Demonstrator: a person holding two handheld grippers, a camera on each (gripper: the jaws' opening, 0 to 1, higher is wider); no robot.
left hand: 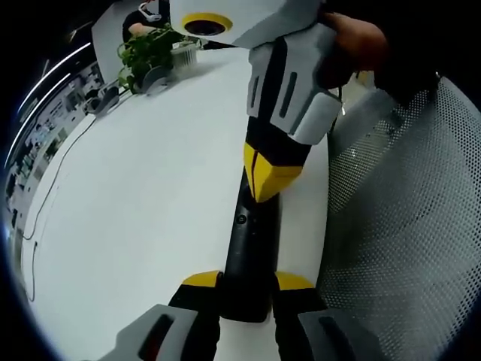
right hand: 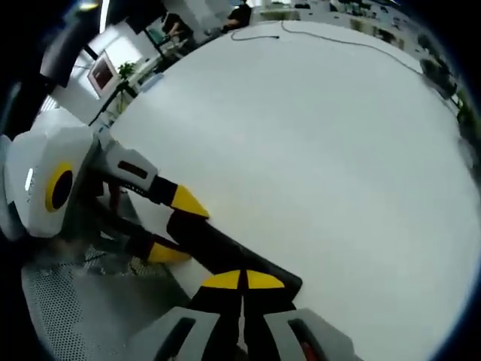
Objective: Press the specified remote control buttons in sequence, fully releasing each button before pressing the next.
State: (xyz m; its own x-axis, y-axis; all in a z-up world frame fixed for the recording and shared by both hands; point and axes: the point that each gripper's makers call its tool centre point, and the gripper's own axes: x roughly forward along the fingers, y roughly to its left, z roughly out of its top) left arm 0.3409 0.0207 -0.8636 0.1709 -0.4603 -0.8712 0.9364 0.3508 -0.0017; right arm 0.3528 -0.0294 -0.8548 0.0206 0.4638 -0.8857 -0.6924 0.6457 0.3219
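Black and slab-shaped, the remote [left hand: 246, 256] lies on the smooth white table [left hand: 143, 218] by a mesh chair [left hand: 406, 226]. We see our left gripper [left hand: 246, 282] clamping its near end; our right gripper [right hand: 242, 280], tips together, touches its top.

Count, left gripper view: one black remote [left hand: 246, 248] at lower centre; two grippers, the left gripper [left hand: 248, 284] at the bottom and the right gripper [left hand: 269, 177] entering from the top; one white table [left hand: 143, 203]; one potted plant [left hand: 146, 53] upper left; one cable [left hand: 52, 188] along the left; one mesh chair [left hand: 406, 226] at right. Right gripper view: one remote [right hand: 225, 252], two grippers, right [right hand: 242, 280] and left [right hand: 176, 226]; one cable [right hand: 331, 41] at top.
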